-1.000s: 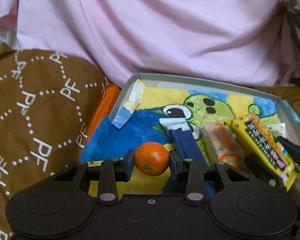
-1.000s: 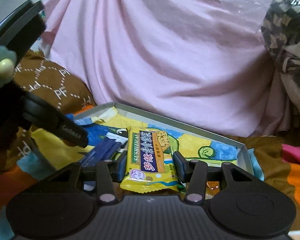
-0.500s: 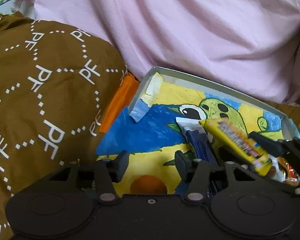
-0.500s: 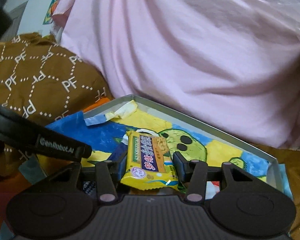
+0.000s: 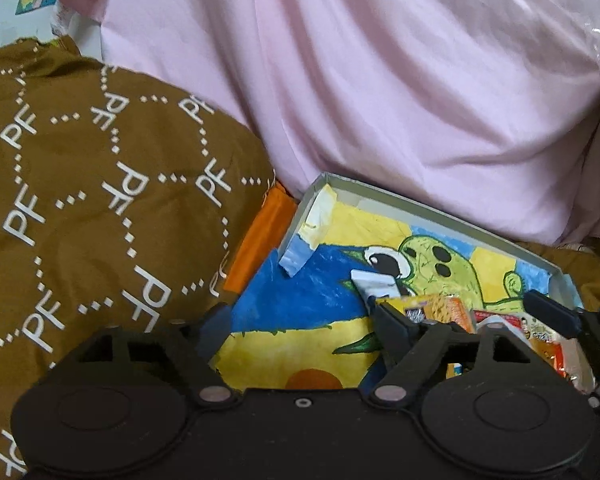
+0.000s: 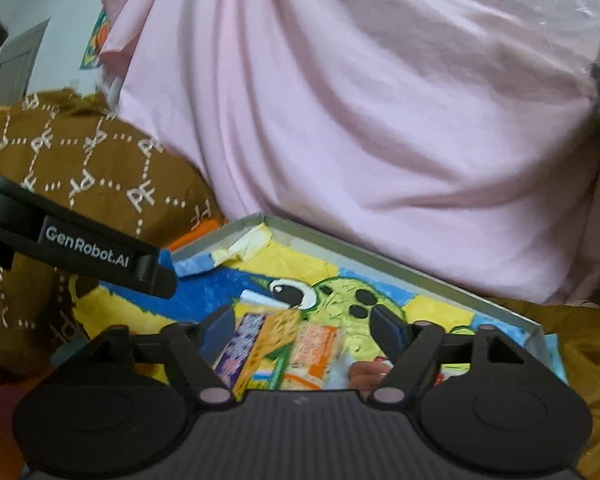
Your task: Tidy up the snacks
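A shallow grey box lined with a painted green-creature picture holds the snacks. My left gripper hovers over its near left part. Its jaws are opening wide with nothing between the pads. A small orange lies on the lining just below, half hidden by the gripper body. My right gripper is also opening. The yellow cracker packet lies loose under it, clear of both pads, beside an orange-and-white packet. A blue packet lies at the middle.
A brown quilt printed with "PF" rises left of the box. Pink cloth is heaped behind it, and an orange cloth lies along the box's left wall. More packets crowd the right end. The left gripper's finger crosses the right wrist view.
Both grippers opened and drew back slightly upward. The left one let go of the orange, which now rests on the lining. The right one released the yellow packet into the box.
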`<state>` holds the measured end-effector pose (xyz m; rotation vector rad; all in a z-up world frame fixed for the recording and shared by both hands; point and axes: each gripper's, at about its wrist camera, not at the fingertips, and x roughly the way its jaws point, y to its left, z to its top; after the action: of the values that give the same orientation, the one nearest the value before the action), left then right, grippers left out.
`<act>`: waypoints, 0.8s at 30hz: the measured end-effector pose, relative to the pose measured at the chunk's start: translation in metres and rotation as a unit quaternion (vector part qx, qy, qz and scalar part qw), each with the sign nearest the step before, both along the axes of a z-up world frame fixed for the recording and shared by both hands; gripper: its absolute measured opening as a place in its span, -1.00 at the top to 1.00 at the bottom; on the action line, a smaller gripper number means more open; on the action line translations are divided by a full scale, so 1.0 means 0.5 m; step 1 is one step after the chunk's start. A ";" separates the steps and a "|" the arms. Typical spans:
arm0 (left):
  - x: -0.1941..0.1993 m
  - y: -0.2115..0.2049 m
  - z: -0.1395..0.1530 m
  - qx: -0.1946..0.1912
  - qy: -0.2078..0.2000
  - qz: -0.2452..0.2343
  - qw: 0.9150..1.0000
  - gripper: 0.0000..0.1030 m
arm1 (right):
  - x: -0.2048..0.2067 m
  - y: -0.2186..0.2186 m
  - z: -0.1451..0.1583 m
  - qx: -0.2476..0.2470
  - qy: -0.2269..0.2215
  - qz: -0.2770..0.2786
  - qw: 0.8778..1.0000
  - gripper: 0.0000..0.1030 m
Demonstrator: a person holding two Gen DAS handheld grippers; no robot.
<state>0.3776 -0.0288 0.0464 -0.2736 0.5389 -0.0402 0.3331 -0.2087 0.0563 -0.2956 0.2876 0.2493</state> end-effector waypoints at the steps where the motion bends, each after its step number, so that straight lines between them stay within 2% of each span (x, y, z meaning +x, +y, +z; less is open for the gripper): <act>1: -0.005 0.000 0.005 0.000 -0.003 0.001 1.000 -0.66 | -0.006 -0.005 0.007 0.006 -0.003 -0.005 1.000 -0.66; 3: -0.017 0.000 0.017 -0.001 -0.010 0.003 1.000 -0.68 | -0.015 -0.016 0.021 0.021 -0.009 -0.017 1.000 -0.79; 9: -0.056 -0.005 0.058 -0.006 -0.030 0.011 0.999 -0.86 | -0.050 -0.037 0.057 0.034 -0.026 -0.037 0.998 -0.98; 13: -0.088 -0.008 0.084 -0.001 -0.044 0.018 0.999 -0.96 | -0.078 -0.046 0.084 0.040 -0.035 -0.045 0.998 -0.99; 24: -0.186 -0.008 0.129 0.017 -0.055 0.015 0.998 -0.98 | -0.184 -0.067 0.143 0.061 -0.050 -0.047 0.996 -0.99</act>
<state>0.2846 -0.0330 0.1109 -0.2436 0.4258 -0.0175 0.2410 -0.2424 0.1280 -0.1719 0.1855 0.1571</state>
